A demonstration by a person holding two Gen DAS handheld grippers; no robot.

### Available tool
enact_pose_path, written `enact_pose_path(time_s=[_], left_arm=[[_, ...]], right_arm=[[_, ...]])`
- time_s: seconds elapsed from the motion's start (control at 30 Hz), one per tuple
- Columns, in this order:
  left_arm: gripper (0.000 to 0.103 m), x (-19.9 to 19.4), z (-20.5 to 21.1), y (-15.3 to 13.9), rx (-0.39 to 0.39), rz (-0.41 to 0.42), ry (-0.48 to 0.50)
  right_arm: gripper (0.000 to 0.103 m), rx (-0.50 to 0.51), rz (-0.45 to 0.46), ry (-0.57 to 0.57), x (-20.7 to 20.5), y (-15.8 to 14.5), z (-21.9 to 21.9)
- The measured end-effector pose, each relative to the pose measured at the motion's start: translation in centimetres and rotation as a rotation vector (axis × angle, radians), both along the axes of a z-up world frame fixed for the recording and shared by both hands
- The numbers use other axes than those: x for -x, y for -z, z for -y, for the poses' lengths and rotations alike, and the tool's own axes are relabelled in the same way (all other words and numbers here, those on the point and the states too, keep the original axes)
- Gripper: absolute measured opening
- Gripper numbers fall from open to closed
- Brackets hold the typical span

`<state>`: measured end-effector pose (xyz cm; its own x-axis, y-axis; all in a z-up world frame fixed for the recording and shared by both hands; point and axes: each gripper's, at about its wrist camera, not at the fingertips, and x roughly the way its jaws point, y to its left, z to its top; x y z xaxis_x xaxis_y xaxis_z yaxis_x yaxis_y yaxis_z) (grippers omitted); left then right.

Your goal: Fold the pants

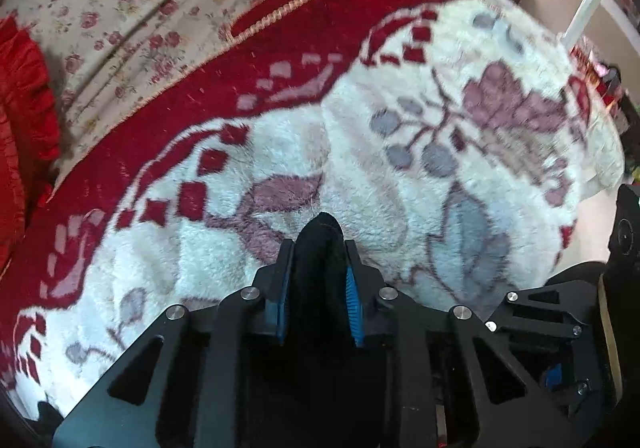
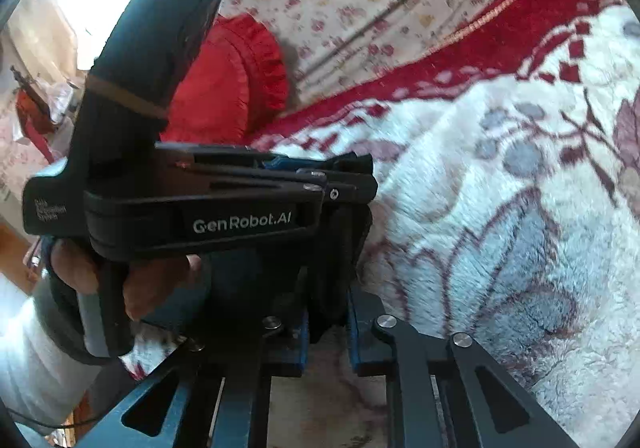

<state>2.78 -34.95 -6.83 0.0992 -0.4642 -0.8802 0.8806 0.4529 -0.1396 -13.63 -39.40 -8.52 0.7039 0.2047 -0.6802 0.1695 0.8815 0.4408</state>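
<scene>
The black pants [image 1: 320, 260] show as a bunched fold of dark cloth pinched between the blue pads of my left gripper [image 1: 319, 248], held above the fluffy blanket. In the right wrist view my right gripper [image 2: 328, 300] is shut on another part of the black pants [image 2: 332, 276], which hang bunched between its blue pads. The left gripper [image 2: 344, 172] sits close above and left of the right one, side-on, with dark cloth in its tips. Most of the pants is hidden by the grippers.
A white fluffy blanket [image 1: 400, 176] with red border and purple flowers covers the bed. A floral sheet [image 1: 132, 16] lies beyond it. Red frilled pillows [image 2: 236, 80] rest at the head. The right gripper's body [image 1: 560, 320] shows at the lower right.
</scene>
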Motion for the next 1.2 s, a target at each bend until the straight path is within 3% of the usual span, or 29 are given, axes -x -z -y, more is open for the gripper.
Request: enact_pose_path(time_s=[0.23, 0.4, 0.53, 0.67, 0.73, 0.77, 0.8, 0.9, 0.97, 1.03, 1.1, 1.2], left_arm=[[0.022, -0.7, -5.9, -6.2, 0.113, 0.058, -0.054], [0.021, -2.7, -13.4, -8.8, 0.153, 0.1, -0.169], [0.021, -4.6, -19.3, -7.3, 0.123, 0.081, -0.303], [0.021, -6.1, -24.0, -3.7, 0.043, 0.044, -0.444], [0.021, -6.5, -25.7, -2.5, 0.019, 0.017, -0.5], [0.021, -6.6, -26.6, -2.0, 0.012, 0.012, -0.526], [0.021, -6.7, -27.3, -1.8, 0.012, 0.007, -0.546], [0.021, -6.6, -28.9, -1.9, 0.024, -0.013, -0.603], [0.021, -5.9, -29.4, -2.4, 0.045, -0.006, -0.607], [0.021, -4.9, -29.3, -2.7, 0.048, 0.006, -0.608], [0.022, -4.3, -29.3, -2.6, 0.051, 0.004, -0.608], [0.022, -3.5, -28.9, -2.3, 0.074, -0.036, -0.615]], right_arm=[[0.013, 0.044, 0.113, -0.094, -0.7, -5.4, -4.0], [0.013, 0.06, 0.177, -0.232, -2.8, -8.6, -9.2], [0.013, 0.057, 0.161, -0.366, -6.0, -7.8, -14.9], [0.014, 0.055, 0.072, -0.461, -9.2, -3.3, -20.2], [0.019, 0.03, -0.012, -0.493, -10.6, -0.4, -22.0], [0.027, 0.027, -0.06, -0.508, -11.1, 0.7, -22.7], [0.039, 0.015, -0.055, -0.532, -10.8, 0.7, -23.2], [0.043, -0.11, 0.027, -0.607, -9.3, -2.1, -22.3], [0.043, -0.075, 0.109, -0.567, -7.7, -5.1, -20.2], [0.043, 0.052, 0.111, -0.452, -7.1, -6.5, -17.9], [0.043, 0.175, 0.07, -0.349, -7.4, -6.1, -15.9], [0.036, 0.207, 0.007, -0.297, -8.8, -4.4, -14.5]])
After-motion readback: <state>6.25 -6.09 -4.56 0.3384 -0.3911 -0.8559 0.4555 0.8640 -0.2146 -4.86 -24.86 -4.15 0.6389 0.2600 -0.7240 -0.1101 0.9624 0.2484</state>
